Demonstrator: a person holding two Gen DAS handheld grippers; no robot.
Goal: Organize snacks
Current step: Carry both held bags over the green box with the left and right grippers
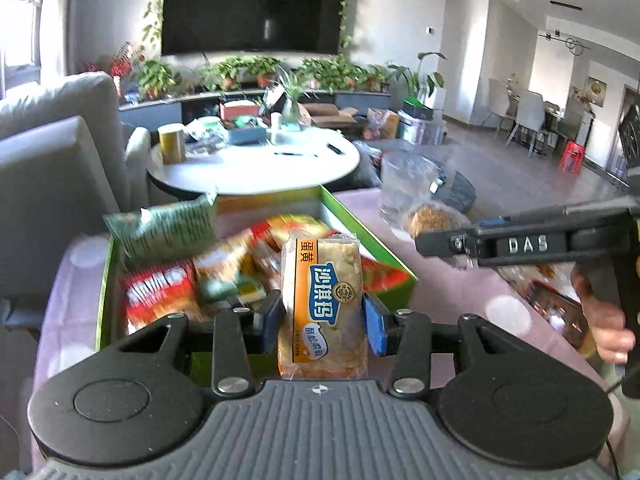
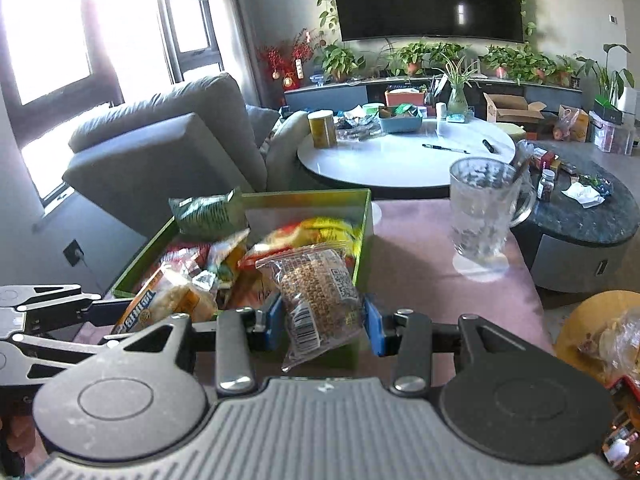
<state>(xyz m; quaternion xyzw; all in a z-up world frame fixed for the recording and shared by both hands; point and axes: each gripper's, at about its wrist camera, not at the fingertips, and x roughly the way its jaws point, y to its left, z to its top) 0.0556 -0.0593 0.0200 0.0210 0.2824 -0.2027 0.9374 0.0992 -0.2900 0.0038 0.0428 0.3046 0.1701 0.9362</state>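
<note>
Left gripper (image 1: 323,320) clamped on an orange egg-yolk sachima pack (image 1: 322,304), blue pads (image 1: 374,326) pressing both sides, pack upright and raised just in front of the near end of a green box (image 1: 362,228)

Right gripper (image 2: 324,322) closed on a clear bag of brown grain snack (image 2: 320,300), bag tilted with its barcode end hanging low, held at the near right corner of the same green box (image 2: 364,216)

Inside the box: a red packet (image 1: 160,292) at the left, mixed orange and yellow wrappers (image 1: 248,252) in the middle, a green foil bag (image 1: 168,228) propped up at the far left corner

Box sitting on a pink tablecloth (image 2: 420,264); a glass mug (image 2: 484,212) standing on the cloth well to the right of the box, apart from it

A hand (image 1: 604,316) wrapped around the handle of the right gripper at the right edge of the left wrist view

Beyond the cloth, a round white table (image 2: 400,156) with a yellow canister (image 2: 322,128) on its left side
</note>
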